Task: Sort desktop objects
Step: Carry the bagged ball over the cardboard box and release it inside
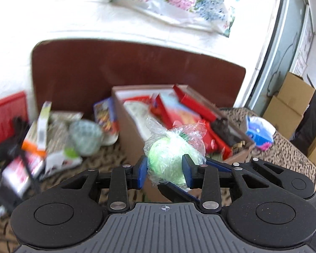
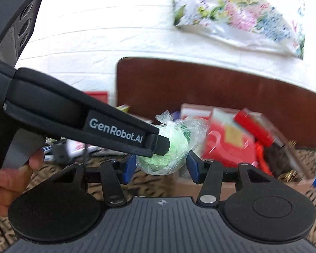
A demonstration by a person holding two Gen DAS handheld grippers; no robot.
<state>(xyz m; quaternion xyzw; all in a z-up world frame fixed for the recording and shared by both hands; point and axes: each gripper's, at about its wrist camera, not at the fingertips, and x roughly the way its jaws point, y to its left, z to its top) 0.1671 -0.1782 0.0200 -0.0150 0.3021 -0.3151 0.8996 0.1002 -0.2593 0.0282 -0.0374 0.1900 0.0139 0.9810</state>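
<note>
A green ball wrapped in clear plastic (image 1: 168,160) sits between the blue pads of my left gripper (image 1: 165,171), which is shut on it and holds it in the air in front of a cardboard box (image 1: 134,130). In the right wrist view the same wrapped ball (image 2: 168,147) lies between the pads of my right gripper (image 2: 161,168), whose jaws stand apart around it with gaps on both sides. The left gripper's black finger (image 2: 107,130) reaches in from the left and touches the ball.
The cardboard box holds red packets and a white item (image 1: 179,113). Loose packets and a pale roll (image 1: 86,135) lie on the patterned cloth at left. A blue and white bag (image 1: 259,130) lies right of the box. A dark red board (image 1: 115,67) stands behind.
</note>
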